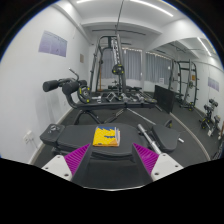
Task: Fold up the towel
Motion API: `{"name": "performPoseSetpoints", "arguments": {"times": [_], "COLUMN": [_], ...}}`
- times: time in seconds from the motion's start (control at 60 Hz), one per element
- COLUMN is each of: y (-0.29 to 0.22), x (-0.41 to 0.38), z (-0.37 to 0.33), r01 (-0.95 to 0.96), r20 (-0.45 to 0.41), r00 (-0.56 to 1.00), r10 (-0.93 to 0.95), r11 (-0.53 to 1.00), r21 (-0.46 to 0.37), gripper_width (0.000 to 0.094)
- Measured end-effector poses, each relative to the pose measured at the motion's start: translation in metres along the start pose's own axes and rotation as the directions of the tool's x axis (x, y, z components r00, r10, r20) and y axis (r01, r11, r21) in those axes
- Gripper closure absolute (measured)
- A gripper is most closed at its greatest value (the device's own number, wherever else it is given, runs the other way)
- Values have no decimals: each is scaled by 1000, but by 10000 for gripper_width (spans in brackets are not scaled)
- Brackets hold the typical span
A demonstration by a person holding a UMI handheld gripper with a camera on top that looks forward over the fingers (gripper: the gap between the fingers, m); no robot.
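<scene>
Gripper view: my hand-held gripper (112, 158) has its fingers spread apart, nothing between the pads (76, 159). The yellow towel (108, 136) lies on the dark surface (60, 138) just ahead, markings illegible. Gym machines (110, 70) beyond, details indistinct.

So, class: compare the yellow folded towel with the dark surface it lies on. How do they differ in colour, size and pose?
The yellow towel is bright, with dark print; the dark surface is plain grey-black. The towel is small and compact; the surface spreads far wider around it. The towel lies folded just ahead of the open gripper; the surface stretches beyond it. Both lie flat.
</scene>
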State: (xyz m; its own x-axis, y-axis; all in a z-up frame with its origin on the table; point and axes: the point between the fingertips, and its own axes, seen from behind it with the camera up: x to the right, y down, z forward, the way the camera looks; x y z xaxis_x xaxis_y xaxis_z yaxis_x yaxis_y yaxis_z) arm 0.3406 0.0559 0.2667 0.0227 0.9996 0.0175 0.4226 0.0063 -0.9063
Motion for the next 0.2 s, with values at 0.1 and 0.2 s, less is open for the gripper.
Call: {"name": "performPoseSetpoints", "arguments": {"times": [0.1, 0.2], "y": [-2, -3], "x": [-1, -4], "z": [1, 0], "r01": [12, 17], "r20": [-7, -6], "r00": [1000, 1000], "r10": [-12, -17], "r11": [1000, 1000], "r21": [5, 9], "gripper_width": [81, 82]}}
